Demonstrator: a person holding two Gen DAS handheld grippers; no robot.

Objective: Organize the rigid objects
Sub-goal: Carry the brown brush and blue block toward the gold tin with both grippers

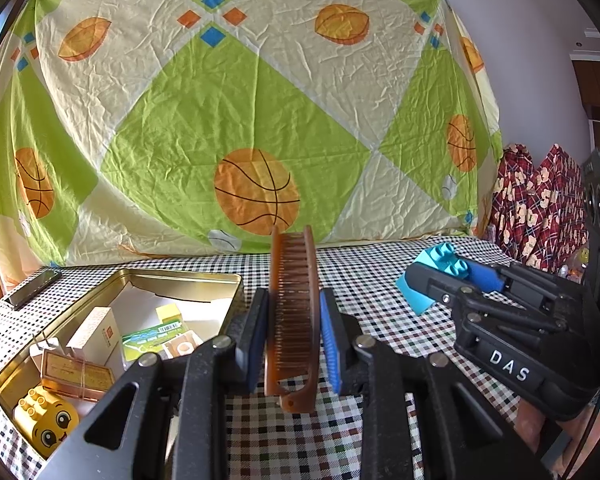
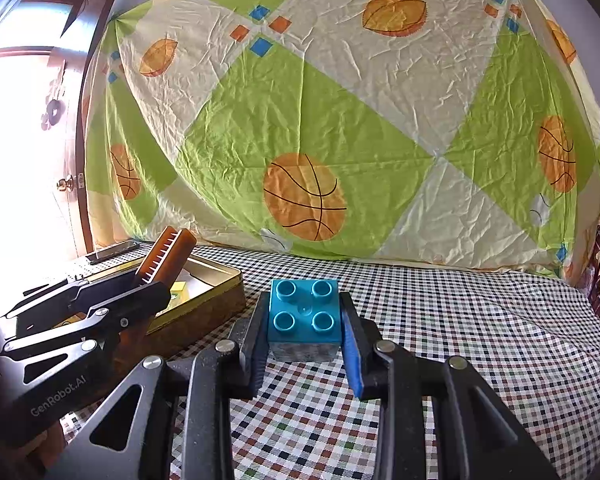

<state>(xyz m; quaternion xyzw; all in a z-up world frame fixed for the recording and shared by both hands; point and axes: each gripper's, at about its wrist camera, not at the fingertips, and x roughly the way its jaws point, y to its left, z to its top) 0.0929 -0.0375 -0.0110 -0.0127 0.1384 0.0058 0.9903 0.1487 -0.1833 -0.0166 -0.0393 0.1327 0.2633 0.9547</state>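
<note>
My left gripper [image 1: 294, 320] is shut on a brown comb [image 1: 292, 312] and holds it upright above the checked tablecloth, just right of a gold tin box [image 1: 220, 280]. The comb [image 2: 166, 258] and left gripper [image 2: 140, 280] also show in the right wrist view, over the tin [image 2: 220, 300]. My right gripper [image 2: 305, 320] is shut on a teal toy brick [image 2: 304, 316], studs up, above the cloth. From the left wrist view that brick [image 1: 446, 262] sits in the right gripper [image 1: 440, 276] at the right.
The tin holds a yellow face brick [image 1: 46, 424], small cartons [image 1: 96, 332], a green packet [image 1: 152, 338] and a tape roll [image 1: 184, 346]. A phone [image 1: 32, 288] lies at the table's far left. A basketball-print sheet [image 1: 260, 120] hangs behind; red patterned fabric [image 1: 540, 208] at right.
</note>
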